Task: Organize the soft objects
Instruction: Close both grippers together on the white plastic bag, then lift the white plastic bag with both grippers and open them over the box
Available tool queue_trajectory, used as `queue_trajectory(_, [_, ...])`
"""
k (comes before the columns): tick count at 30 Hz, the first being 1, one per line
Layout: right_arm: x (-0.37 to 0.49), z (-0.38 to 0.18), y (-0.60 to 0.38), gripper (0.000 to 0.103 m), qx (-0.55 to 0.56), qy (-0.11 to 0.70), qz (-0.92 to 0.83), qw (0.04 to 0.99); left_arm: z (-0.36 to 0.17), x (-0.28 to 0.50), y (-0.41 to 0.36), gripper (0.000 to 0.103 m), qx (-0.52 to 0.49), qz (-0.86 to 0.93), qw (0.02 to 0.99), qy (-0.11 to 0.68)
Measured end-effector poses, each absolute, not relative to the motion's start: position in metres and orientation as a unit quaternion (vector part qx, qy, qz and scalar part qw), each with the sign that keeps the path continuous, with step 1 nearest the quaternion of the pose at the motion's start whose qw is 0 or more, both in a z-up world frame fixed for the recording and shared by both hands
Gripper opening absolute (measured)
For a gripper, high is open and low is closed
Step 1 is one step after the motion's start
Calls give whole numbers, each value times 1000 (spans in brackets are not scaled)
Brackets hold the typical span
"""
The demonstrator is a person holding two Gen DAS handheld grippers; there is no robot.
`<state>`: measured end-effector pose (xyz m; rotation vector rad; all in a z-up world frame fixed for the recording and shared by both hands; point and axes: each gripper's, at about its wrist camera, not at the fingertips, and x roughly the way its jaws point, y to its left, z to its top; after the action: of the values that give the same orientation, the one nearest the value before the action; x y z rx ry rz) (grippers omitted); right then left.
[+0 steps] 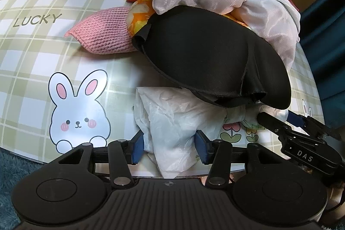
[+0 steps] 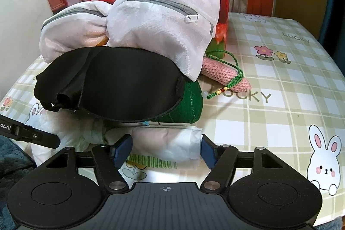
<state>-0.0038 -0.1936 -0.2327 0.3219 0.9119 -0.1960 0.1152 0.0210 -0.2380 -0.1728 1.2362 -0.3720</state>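
While both grippers sit low at the near edge of the counter (image 2: 280, 83), the step in hand looks like taking hold of the crumpled white plastic bag (image 1: 172, 122) at the front of the pile: the left gripper (image 1: 170, 143) has its fingers spread on either side of a bag fold, not yet pinching it, and the right gripper (image 2: 166, 151) likewise stands released around the bag's other end (image 2: 179, 143). Next, I judge, one pair of fingers must close on the thin film and draw it out slowly. A black eye mask (image 1: 215, 57) overhangs the bag and leans on a white mesh zip pouch (image 2: 155, 21), so pulling could topple them; a pink knitted piece (image 1: 103, 36), a green cushion (image 2: 189, 105) with tassel cord and a red box (image 2: 222, 5) crowd behind
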Motion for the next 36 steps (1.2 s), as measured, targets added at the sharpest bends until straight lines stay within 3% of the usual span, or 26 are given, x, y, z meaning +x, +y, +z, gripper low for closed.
queue_trajectory(4, [-7, -231, -195, 47, 162, 434, -95, 881, -238, 115, 21, 52, -80, -169, 795, 577])
queue_trajectory(11, [-10, -224, -194, 20, 158, 440, -86, 880, -230, 113, 30, 37, -77, -142, 806, 570])
queue_trajectory(19, [-15, -209, -176, 13, 155, 431, -26, 888, -203, 99, 52, 33, -88, -106, 831, 539])
queue_trajectory(36, [-36, -150, -151, 11, 100, 350, 19, 931, -129, 41, 58, 29, -60, -98, 902, 417])
